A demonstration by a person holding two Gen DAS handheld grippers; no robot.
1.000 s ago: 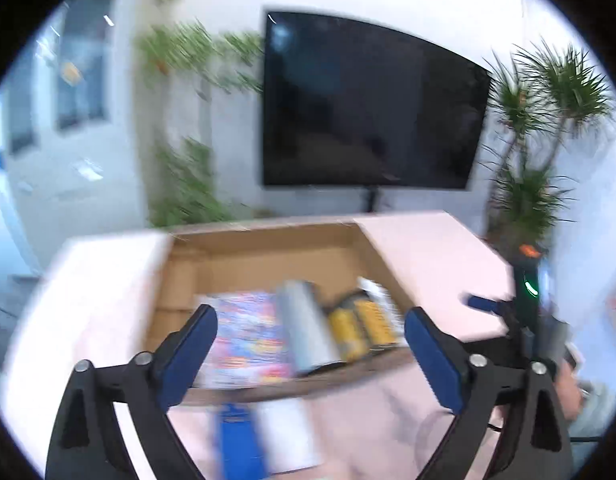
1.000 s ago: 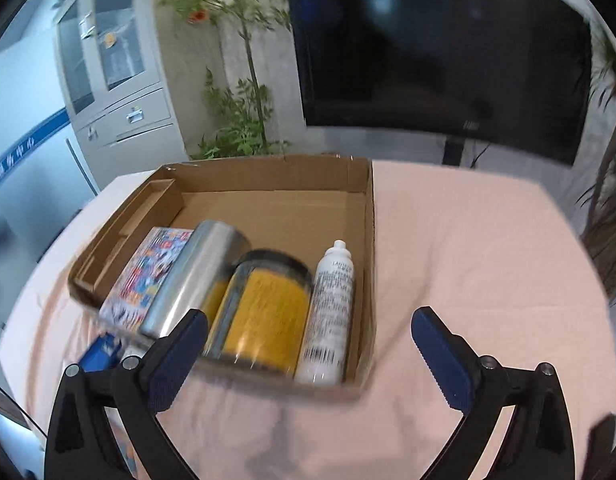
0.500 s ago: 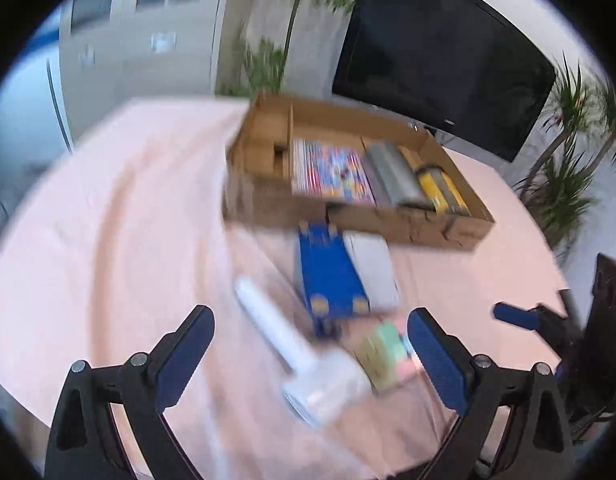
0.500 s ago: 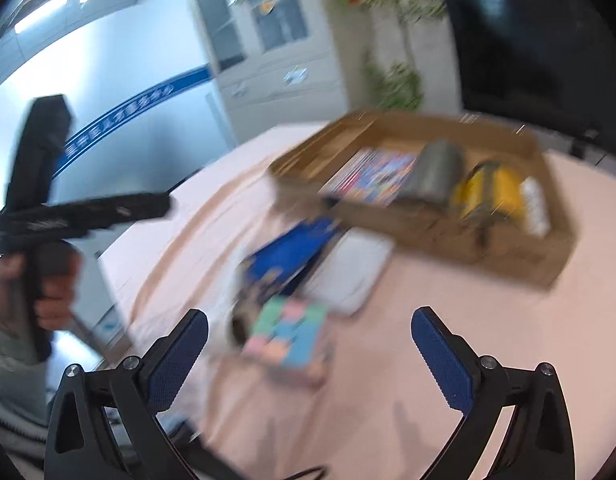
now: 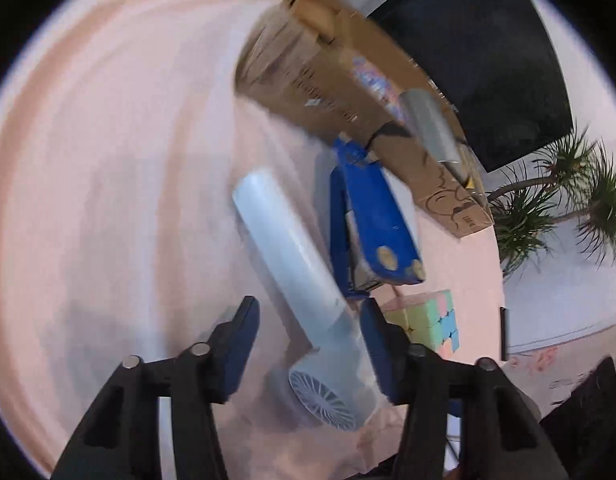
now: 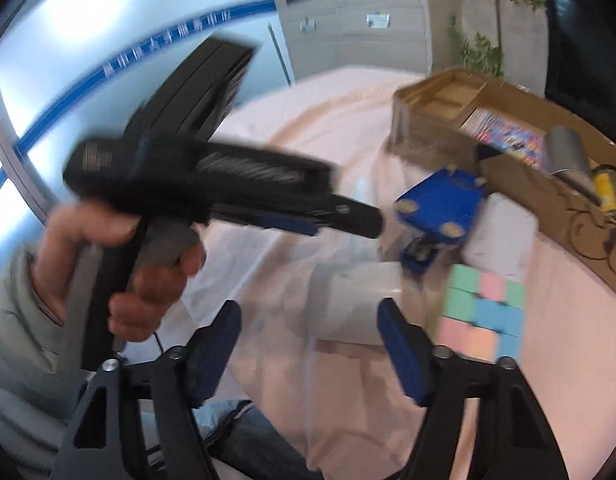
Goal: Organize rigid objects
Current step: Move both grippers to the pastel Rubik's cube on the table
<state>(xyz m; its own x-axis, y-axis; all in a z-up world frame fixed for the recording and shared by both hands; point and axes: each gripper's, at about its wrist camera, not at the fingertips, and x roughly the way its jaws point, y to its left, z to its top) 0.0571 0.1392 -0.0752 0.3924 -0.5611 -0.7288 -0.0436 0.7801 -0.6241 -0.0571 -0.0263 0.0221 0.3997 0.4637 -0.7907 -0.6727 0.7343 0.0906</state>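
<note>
A pale blue handheld fan [image 5: 296, 276] lies on the pink tablecloth [image 5: 108, 160]. My left gripper [image 5: 310, 334] is open, its fingers on either side of the fan where handle meets head, apart from it. A blue stapler [image 5: 372, 224], a pastel puzzle cube [image 5: 432, 322] and a white box [image 6: 500, 236] lie beside the cardboard box [image 5: 336, 80]. My right gripper [image 6: 310, 328] is open and empty, just in front of the fan [image 6: 352, 300], with the cube [image 6: 484, 312] to its right.
The cardboard box [image 6: 440, 140] holds a colourful book [image 6: 504, 134], a silver cylinder [image 6: 568, 152] and a yellow jar [image 6: 608, 192]. The person's hand holds the left gripper's body [image 6: 196, 184] at left in the right wrist view. A black screen [image 5: 488, 60] and plants stand behind.
Both grippers have dropped from the box toward the loose objects in front of it. My left gripper now straddles the fan. My right gripper has turned left toward the fan.
</note>
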